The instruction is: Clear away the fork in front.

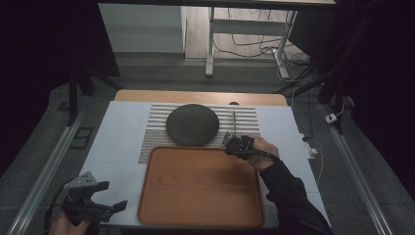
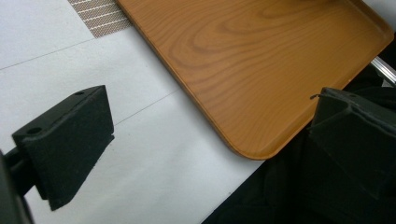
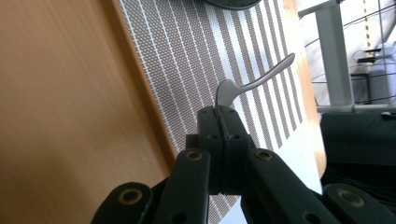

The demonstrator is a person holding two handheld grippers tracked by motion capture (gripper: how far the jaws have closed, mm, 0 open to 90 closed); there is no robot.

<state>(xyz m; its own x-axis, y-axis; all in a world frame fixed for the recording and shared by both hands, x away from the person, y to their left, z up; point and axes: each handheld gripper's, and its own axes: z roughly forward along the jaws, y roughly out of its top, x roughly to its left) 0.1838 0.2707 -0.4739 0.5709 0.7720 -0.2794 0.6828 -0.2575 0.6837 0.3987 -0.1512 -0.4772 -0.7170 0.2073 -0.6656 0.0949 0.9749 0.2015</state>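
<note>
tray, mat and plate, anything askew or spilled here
Nothing stands out. The wooden tray sits square and bare, the dark plate lies flat on the striped mat, and no spill shows. The right gripper, jaws shut, pinches a metal utensil.

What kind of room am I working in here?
Likely a lab or recording workspace, not a dining room: metal rails flank the table, loose cables lie on the floor, and a desk frame stands behind.

Black tongs on both sides: the left tongs [image 1: 105, 205] carry a grey three-cornered plate, the right tongs [image 3: 219, 121] show brass-ringed pivot screws, and a dark sleeve [image 1: 293, 196] covers the right arm.
</note>
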